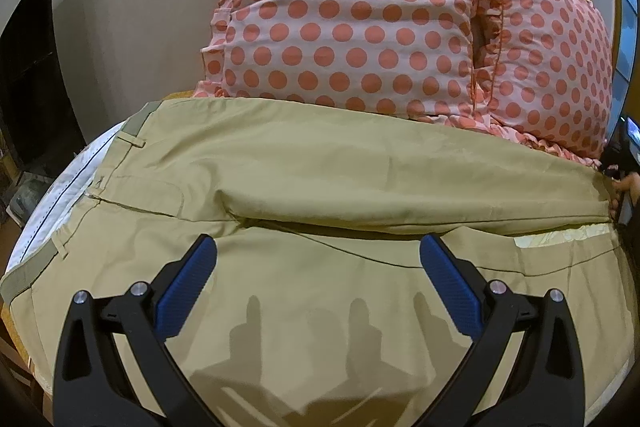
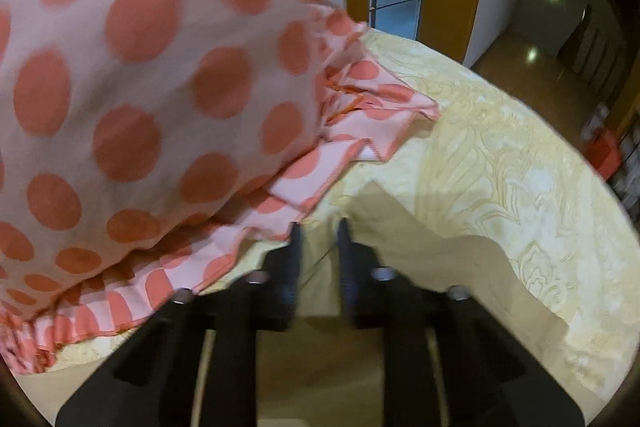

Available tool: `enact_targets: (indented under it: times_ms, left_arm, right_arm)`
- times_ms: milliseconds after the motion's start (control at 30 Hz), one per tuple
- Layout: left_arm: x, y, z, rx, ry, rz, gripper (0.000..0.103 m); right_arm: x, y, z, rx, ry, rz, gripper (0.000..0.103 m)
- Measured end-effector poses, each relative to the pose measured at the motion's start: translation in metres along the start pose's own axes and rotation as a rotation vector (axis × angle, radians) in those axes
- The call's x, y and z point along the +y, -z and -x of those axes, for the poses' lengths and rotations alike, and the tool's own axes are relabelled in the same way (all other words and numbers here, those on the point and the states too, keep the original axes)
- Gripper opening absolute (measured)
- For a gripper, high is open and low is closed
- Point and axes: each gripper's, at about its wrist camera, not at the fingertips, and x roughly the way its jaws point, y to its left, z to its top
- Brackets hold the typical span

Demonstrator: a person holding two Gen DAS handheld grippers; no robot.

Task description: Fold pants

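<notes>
Khaki pants (image 1: 320,179) lie flat across the bed, waistband at the left, legs running to the right, one leg lying partly over the other. My left gripper (image 1: 318,255) is wide open above the near leg, holding nothing; its blue pads (image 1: 188,283) stand far apart. My right gripper (image 2: 319,231) is nearly shut around the pants' leg end (image 2: 320,287), with khaki cloth between the fingers. It also shows at the far right edge of the left wrist view (image 1: 618,187).
Two pink pillows with orange dots (image 1: 360,11) stand right behind the pants and fill the left of the right wrist view (image 2: 140,87). A cream patterned bedsheet (image 2: 500,155) covers the bed. The bed's edge, a wall and a dark doorway (image 1: 28,67) are at the left.
</notes>
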Motion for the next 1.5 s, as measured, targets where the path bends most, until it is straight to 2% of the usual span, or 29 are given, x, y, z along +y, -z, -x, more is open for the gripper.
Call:
enact_targets:
  times_ms: [67, 167, 233, 333, 400, 467, 600, 700, 733, 767, 833, 900, 933, 967, 1000, 1067, 1133, 1233, 1400, 1433, 1500]
  left_arm:
    - [0.004, -0.002, 0.004, -0.009, 0.006, 0.013, 0.101]
    - [0.009, -0.004, 0.014, -0.030, 0.006, 0.013, 0.101]
    - [0.013, -0.007, 0.021, -0.048, -0.009, 0.006, 0.101]
    - [0.020, -0.010, 0.029, -0.071, -0.029, 0.002, 0.101]
    - [0.027, -0.013, 0.033, -0.083, -0.045, 0.006, 0.101]
    - [0.033, -0.017, 0.035, -0.083, -0.053, 0.007, 0.101]
    - [0.044, -0.032, 0.034, -0.080, -0.039, 0.013, 0.101]
    - [0.050, -0.044, 0.028, -0.084, -0.035, 0.014, 0.101]
    - [0.052, -0.048, 0.025, -0.081, -0.037, 0.015, 0.101]
    - [0.054, -0.050, 0.023, -0.075, -0.033, 0.018, 0.101]
    - [0.058, -0.054, 0.018, -0.070, 0.019, 0.032, 0.101]
    - [0.061, -0.057, 0.012, -0.069, 0.097, 0.056, 0.101]
    - [0.062, -0.059, 0.009, -0.067, 0.126, 0.066, 0.101]
    - [0.064, -0.063, 0.003, -0.057, 0.173, 0.088, 0.101]
    - [0.065, -0.067, -0.004, -0.035, 0.193, 0.106, 0.101]
    - [0.067, -0.076, -0.023, 0.027, 0.238, 0.161, 0.101]
    - [0.067, -0.082, -0.041, 0.071, 0.263, 0.210, 0.101]
    - [0.062, -0.090, -0.070, 0.145, 0.251, 0.235, 0.099]
    - [0.049, -0.103, -0.124, 0.263, 0.136, 0.212, 0.093]
    - [0.046, -0.107, -0.136, 0.283, 0.113, 0.203, 0.089]
    - [0.041, -0.113, -0.160, 0.321, 0.052, 0.184, 0.073]
  right_arm:
    - [-0.019, -0.001, -0.001, 0.006, -0.082, -0.054, 0.005]
    - [-0.041, 0.010, 0.019, -0.020, -0.218, -0.136, 0.005]
    - [-0.062, 0.021, 0.048, -0.054, -0.340, -0.182, 0.004]
    - [-0.095, 0.049, 0.094, -0.107, -0.473, -0.228, 0.004]
    - [-0.118, 0.076, 0.132, -0.137, -0.528, -0.247, 0.004]
    - [-0.141, 0.114, 0.161, -0.125, -0.554, -0.276, 0.004]
    - [-0.177, 0.166, 0.148, -0.003, -0.571, -0.366, 0.005]
    - [-0.186, 0.179, 0.138, 0.088, -0.583, -0.444, 0.012]
    - [-0.189, 0.181, 0.137, 0.103, -0.588, -0.467, 0.021]
    - [-0.188, 0.182, 0.138, 0.101, -0.601, -0.472, 0.025]
    - [-0.183, 0.182, 0.141, 0.086, -0.598, -0.452, 0.032]
    - [-0.180, 0.182, 0.144, 0.074, -0.585, -0.447, 0.034]
    - [-0.177, 0.181, 0.142, 0.058, -0.579, -0.435, 0.032]
    - [-0.174, 0.179, 0.140, 0.041, -0.584, -0.412, 0.009]
    - [-0.176, 0.178, 0.138, 0.036, -0.603, -0.409, 0.002]
    - [-0.187, 0.176, 0.143, -0.018, -0.683, -0.452, 0.002]
    - [-0.197, 0.171, 0.162, -0.100, -0.711, -0.439, 0.002]
    - [-0.206, 0.167, 0.176, -0.130, -0.734, -0.431, 0.002]
    - [-0.211, 0.167, 0.174, -0.129, -0.750, -0.430, 0.002]
    - [-0.210, 0.167, 0.174, -0.128, -0.750, -0.427, 0.002]
    - [-0.211, 0.167, 0.171, -0.125, -0.753, -0.428, 0.002]
